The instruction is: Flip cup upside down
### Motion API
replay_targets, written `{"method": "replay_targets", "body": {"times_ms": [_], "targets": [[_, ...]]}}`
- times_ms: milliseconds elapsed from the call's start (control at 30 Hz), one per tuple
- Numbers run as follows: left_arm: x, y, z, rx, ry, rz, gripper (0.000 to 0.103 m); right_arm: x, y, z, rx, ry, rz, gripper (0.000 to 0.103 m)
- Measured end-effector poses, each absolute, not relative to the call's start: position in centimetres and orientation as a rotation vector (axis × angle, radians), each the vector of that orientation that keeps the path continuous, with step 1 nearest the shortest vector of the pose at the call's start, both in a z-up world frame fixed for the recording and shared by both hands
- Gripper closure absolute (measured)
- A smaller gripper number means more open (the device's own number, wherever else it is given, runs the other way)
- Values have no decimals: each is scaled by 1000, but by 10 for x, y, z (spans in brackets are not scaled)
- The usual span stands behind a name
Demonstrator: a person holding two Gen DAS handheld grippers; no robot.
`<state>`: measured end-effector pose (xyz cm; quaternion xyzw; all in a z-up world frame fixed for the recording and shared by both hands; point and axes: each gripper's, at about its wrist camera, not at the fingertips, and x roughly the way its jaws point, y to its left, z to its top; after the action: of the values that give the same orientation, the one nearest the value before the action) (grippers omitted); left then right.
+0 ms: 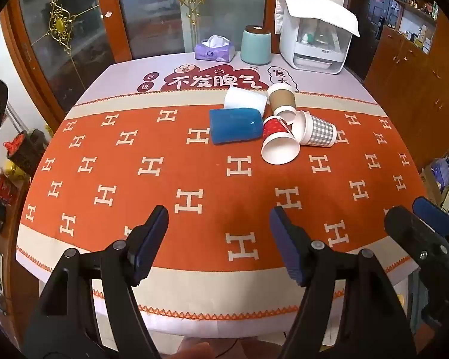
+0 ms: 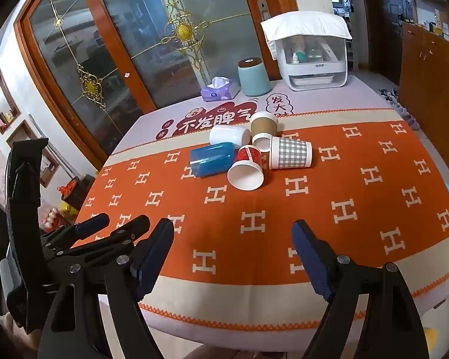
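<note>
Several cups lie on their sides in a cluster on the orange cloth: a blue cup (image 1: 236, 125) (image 2: 212, 159), a white cup (image 1: 245, 98) (image 2: 229, 135), a brown cup (image 1: 281, 97) (image 2: 263, 125), a red cup (image 1: 277, 140) (image 2: 246, 167) with its mouth toward me, and a grey-checked cup (image 1: 317, 129) (image 2: 290, 152). My left gripper (image 1: 218, 233) is open and empty over the near edge of the table, well short of the cups. My right gripper (image 2: 233, 248) is open and empty beside it; it also shows at the right in the left wrist view (image 1: 416, 218).
The table (image 1: 164, 305) carries an orange H-patterned cloth. At its far end stand a tissue box (image 1: 215, 49), a teal canister (image 1: 256, 45) and a white appliance (image 1: 315, 39) with a towel on top. Glass doors stand behind; wooden cabinets (image 1: 410, 68) at right.
</note>
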<state>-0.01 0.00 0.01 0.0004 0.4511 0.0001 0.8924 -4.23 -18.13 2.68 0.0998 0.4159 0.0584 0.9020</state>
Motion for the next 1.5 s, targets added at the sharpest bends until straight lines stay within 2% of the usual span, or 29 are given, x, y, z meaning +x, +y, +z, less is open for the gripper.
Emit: {"method": "replay_targets", "body": {"times_ms": [1500], "targets": [[-9,-9,7,27,972,-62,35,-45,-174,24,223,857,132,21]]}}
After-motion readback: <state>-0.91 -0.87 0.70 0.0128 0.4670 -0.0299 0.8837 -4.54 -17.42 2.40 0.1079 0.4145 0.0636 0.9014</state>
